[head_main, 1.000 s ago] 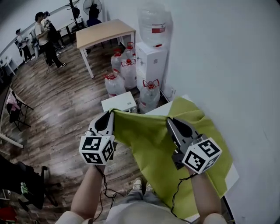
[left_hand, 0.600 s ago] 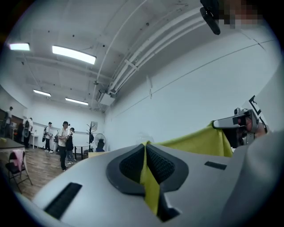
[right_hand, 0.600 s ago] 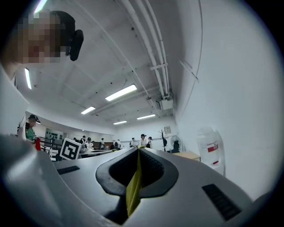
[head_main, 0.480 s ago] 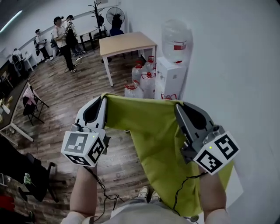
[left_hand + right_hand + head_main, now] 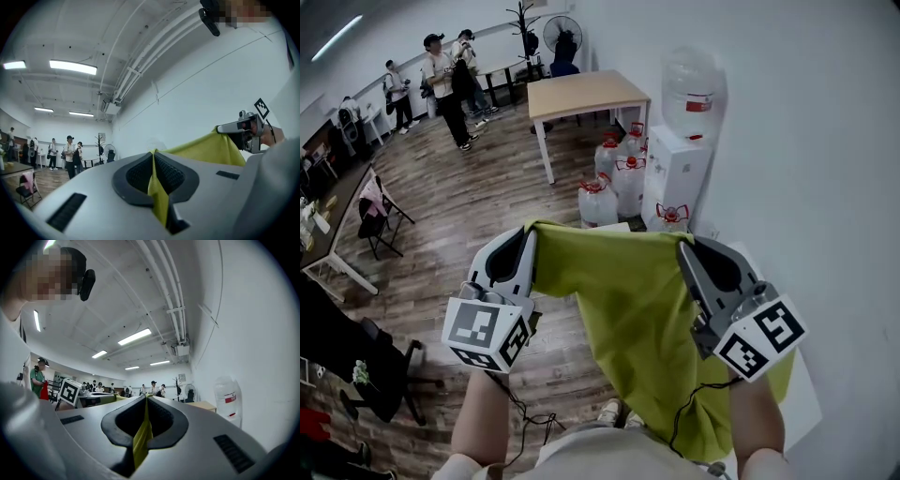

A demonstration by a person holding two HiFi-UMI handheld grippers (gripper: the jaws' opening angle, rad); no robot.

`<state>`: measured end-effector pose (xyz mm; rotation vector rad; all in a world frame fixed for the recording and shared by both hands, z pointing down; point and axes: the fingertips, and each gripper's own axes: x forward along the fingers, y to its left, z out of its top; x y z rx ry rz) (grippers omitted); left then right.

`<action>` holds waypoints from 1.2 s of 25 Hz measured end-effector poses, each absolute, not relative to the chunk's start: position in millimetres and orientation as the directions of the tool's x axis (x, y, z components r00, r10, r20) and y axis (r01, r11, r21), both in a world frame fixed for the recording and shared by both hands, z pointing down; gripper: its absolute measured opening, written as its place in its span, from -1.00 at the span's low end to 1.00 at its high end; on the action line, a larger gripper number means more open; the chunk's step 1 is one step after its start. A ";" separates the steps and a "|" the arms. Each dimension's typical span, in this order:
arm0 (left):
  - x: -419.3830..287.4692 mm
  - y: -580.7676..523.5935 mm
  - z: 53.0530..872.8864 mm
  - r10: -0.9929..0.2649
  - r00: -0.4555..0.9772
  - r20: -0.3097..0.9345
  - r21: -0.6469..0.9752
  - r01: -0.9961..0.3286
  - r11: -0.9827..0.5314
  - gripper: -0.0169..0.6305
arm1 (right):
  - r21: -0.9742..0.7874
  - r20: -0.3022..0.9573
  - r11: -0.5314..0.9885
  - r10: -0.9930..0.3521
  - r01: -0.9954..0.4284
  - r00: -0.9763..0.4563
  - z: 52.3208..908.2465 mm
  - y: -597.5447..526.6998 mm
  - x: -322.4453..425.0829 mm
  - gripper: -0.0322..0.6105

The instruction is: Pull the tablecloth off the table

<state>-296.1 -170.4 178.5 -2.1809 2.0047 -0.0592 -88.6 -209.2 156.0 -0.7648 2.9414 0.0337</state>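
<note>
A yellow-green tablecloth (image 5: 628, 300) hangs stretched between my two grippers, lifted in front of the person. Its lower part drapes over the white table (image 5: 803, 382) at the right, by the wall. My left gripper (image 5: 531, 231) is shut on the cloth's left corner, and the fabric (image 5: 158, 199) shows pinched between its jaws. At the right corner, my right gripper (image 5: 682, 243) is shut on the top edge, with a fold of cloth (image 5: 141, 437) clamped in it. In the left gripper view the right gripper (image 5: 240, 134) appears at the far end of the taut edge.
A water dispenser (image 5: 686, 150) and several water jugs (image 5: 614, 178) stand against the wall ahead. A wooden table (image 5: 586, 94) stands beyond them. People (image 5: 450, 84) stand at the far left. A folding chair (image 5: 380, 211) is on the wood floor at left.
Both grippers have risen and spread apart with the cloth, so the top edge now hangs taut between them and less cloth lies on the table.
</note>
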 end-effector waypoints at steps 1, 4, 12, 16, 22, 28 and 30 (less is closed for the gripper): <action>-292.5 -171.5 186.7 -0.993 0.094 -0.072 -0.167 -0.983 -0.081 -0.87 | -0.002 -0.088 0.873 -0.485 -0.487 -0.870 162.8 -210.3 -85.9 -0.79; -282.2 -174.2 212.6 -0.994 0.110 -0.013 -0.202 -0.974 -0.105 -0.87 | -0.009 -0.038 0.867 -0.498 -0.498 -0.867 184.6 -214.6 -78.8 -0.79; -260.6 -172.8 279.5 -0.980 0.151 0.130 -0.161 -0.972 -0.171 -0.87 | -0.046 0.059 0.850 -0.523 -0.525 -0.850 241.8 -209.8 -60.6 -0.79; -249.3 -164.9 312.8 -0.965 0.172 0.199 -0.132 -0.971 -0.200 -0.87 | -0.070 0.127 0.831 -0.541 -0.551 -0.832 277.2 -203.6 -49.6 -0.79; -226.4 -158.0 358.9 -0.935 0.210 0.286 -0.080 -0.967 -0.242 -0.87 | -0.105 0.205 0.789 -0.579 -0.605 -0.790 326.2 -205.9 -27.4 -0.79; -210.3 -156.2 401.8 -0.896 0.238 0.375 -0.041 -0.961 -0.273 -0.87 | -0.135 0.320 0.763 -0.570 -0.632 -0.757 375.8 -203.0 -11.7 -0.79; -206.9 -157.1 411.0 -0.886 0.244 0.393 -0.035 -0.959 -0.280 -0.87 | -0.151 0.336 0.755 -0.568 -0.638 -0.752 387.0 -201.9 -7.7 -0.79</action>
